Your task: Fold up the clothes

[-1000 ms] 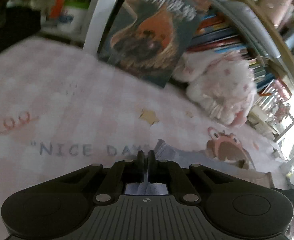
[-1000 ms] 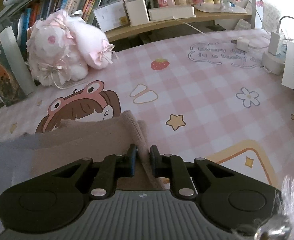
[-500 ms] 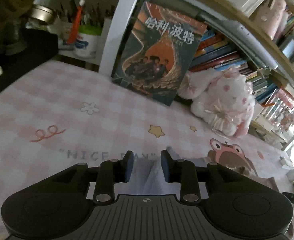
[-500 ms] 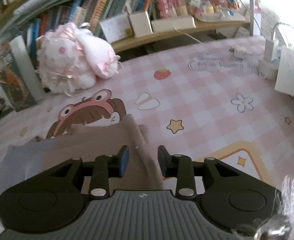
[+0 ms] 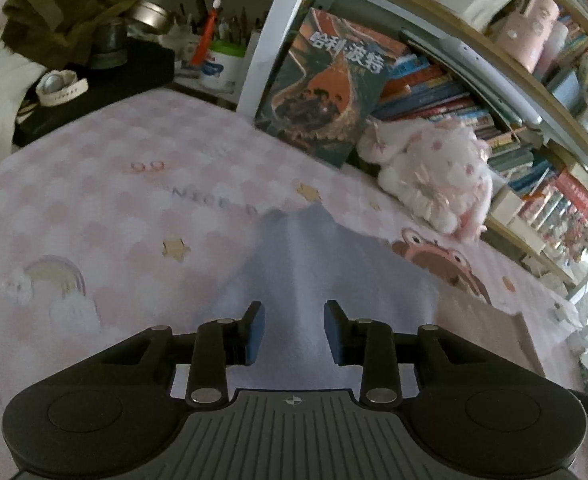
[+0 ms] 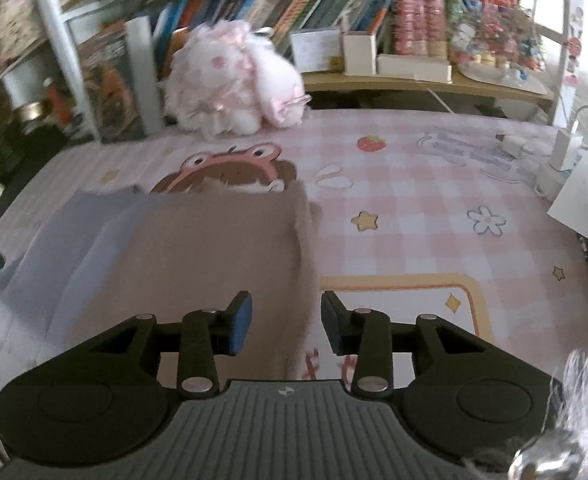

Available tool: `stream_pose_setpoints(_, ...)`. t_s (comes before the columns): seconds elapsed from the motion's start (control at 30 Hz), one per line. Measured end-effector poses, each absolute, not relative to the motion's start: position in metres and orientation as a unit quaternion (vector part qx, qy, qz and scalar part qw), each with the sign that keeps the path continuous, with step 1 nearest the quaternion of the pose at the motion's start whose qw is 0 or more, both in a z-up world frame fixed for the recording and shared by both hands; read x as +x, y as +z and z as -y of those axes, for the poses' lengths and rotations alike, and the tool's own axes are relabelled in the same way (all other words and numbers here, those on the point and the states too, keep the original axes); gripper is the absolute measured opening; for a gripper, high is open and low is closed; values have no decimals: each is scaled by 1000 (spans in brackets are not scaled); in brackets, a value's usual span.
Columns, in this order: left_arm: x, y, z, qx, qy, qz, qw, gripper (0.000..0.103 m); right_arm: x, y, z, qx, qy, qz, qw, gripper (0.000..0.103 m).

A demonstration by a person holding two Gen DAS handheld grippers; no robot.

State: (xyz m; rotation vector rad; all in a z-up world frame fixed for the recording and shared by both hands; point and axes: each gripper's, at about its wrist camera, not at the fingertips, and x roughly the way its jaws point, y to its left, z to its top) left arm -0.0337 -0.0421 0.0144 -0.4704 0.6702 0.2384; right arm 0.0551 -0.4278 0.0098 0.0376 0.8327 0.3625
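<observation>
Covering the desk, a pink checked mat [image 6: 414,216] runs under crowded bookshelves [image 6: 278,4]; both left gripper [image 5: 293,330] and right gripper [image 6: 282,322] gape wide, empty, above the flat brown-and-lilac garment [image 6: 198,248].

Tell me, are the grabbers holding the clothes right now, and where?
No, nothing is held. The left gripper and the right gripper are both open, and the folded brown-and-lavender garment lies loose on the pink checked mat.

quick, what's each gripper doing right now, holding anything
Left gripper: open, empty, above the pale lavender-blue folded cloth.
Right gripper: open, empty, above the brown knitted garment.
</observation>
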Motion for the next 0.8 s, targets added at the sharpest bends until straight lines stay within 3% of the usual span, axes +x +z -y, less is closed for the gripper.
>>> stream_pose_setpoints(0.53,-83,10,118,-216,137,-363,896,34,12,-8,463,23,221,-435,873,40)
stream_pose_setpoints(0.6,-82,10,118,-214,136,-368,894,39,8,-10,467,25,224,-439,870,42)
stream_pose_setpoints(0.67,-82,9,118,-216,136,-367,894,52,3,-12,469,26,226,-443,867,44)
stream_pose_setpoints(0.8,-78,6,107,-232,131,-377,887,57,-1,-12,459,21,224,-444,867,50)
